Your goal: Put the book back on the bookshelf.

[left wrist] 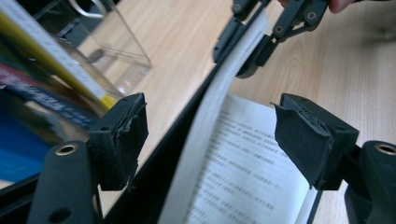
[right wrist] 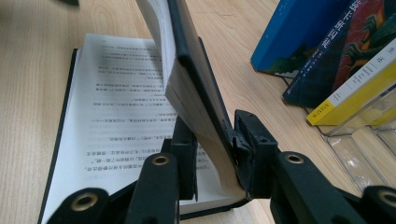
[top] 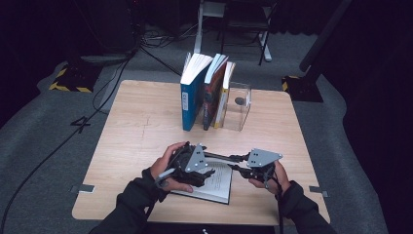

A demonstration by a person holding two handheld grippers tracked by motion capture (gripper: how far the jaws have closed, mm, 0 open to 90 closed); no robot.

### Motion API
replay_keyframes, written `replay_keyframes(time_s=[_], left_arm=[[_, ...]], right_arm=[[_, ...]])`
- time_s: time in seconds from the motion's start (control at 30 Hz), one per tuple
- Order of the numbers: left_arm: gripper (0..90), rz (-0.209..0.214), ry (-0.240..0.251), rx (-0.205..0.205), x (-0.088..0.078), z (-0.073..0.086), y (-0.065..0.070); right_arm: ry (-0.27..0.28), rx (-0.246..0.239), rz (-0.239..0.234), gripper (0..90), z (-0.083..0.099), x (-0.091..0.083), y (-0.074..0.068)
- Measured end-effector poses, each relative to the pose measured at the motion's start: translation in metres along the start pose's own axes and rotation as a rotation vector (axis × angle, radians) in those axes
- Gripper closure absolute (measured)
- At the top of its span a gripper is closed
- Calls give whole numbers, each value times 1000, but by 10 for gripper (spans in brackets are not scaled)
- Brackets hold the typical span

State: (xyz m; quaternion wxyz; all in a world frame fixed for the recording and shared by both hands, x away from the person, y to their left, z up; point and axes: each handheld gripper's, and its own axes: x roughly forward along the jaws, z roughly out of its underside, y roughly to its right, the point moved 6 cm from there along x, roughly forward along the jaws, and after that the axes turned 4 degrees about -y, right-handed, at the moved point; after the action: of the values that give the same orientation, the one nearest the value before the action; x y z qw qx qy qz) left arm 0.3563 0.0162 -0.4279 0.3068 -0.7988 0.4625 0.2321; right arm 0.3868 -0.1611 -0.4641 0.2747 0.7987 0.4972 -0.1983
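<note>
Pale wooden surface [top: 136,126] on grey carpet [top: 44,126], dark room; far clear holder [top: 239,108] props three books [top: 207,90]. Right tongs [right wrist: 215,154] clamp the open book's [right wrist: 116,121] raised half; left tongs [left wrist: 208,140] wide.

print on open book [right wrist: 116,116] too blurred to read.

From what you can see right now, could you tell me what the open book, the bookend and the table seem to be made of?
Open book: matte white paper, printed text, dark cover, probably card. Bookend: clear glossy plastic, likely acrylic; you see through it. Table: pale wood grain, possibly laminate.
</note>
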Motion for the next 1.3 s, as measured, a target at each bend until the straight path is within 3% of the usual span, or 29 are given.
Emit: replay_keyframes(time_s=[0.1, 0.2, 0.23, 0.33, 0.43, 0.67, 0.8, 0.9, 1.03, 1.2, 1.3], left_arm=[[259, -29, -19, -1, 8, 0, 1], [273, -56, -49, -44, 15, 3, -1], [284, -62, -56, -40, 18, 4, -2], [384, -102, -73, -57, 19, 6, -5], [430, -83, -70, -78, 19, 7, -5], [563, -44, -64, -32, 18, 11, -2], [587, -30, -52, -38, 16, 13, -2], [592, -27, -37, -42, 15, 15, -2], [598, -23, -11, -59, 12, 17, -3], [603, -35, 17, -89, 7, 23, -7], [604, -50, 34, -122, 3, 29, -13]], right_arm=[[-3, -2, -2, 697, 0, 1, -1], [-4, -7, -3, 695, -1, 1, -1], [-4, -6, -2, 693, -1, 1, -2], [-12, -11, -3, 685, -1, 2, -3], [-16, -12, 2, 683, -2, 3, -4], [-26, -15, 14, 667, -2, 5, -5], [-21, -1, 12, 648, -3, 6, -5], [-26, 16, 7, 496, -2, 6, -3], [-55, 29, -8, 376, 2, 5, -1], [-53, 69, -13, 337, 9, -1, 7], [-48, 99, 8, 333, 15, -7, 17]])
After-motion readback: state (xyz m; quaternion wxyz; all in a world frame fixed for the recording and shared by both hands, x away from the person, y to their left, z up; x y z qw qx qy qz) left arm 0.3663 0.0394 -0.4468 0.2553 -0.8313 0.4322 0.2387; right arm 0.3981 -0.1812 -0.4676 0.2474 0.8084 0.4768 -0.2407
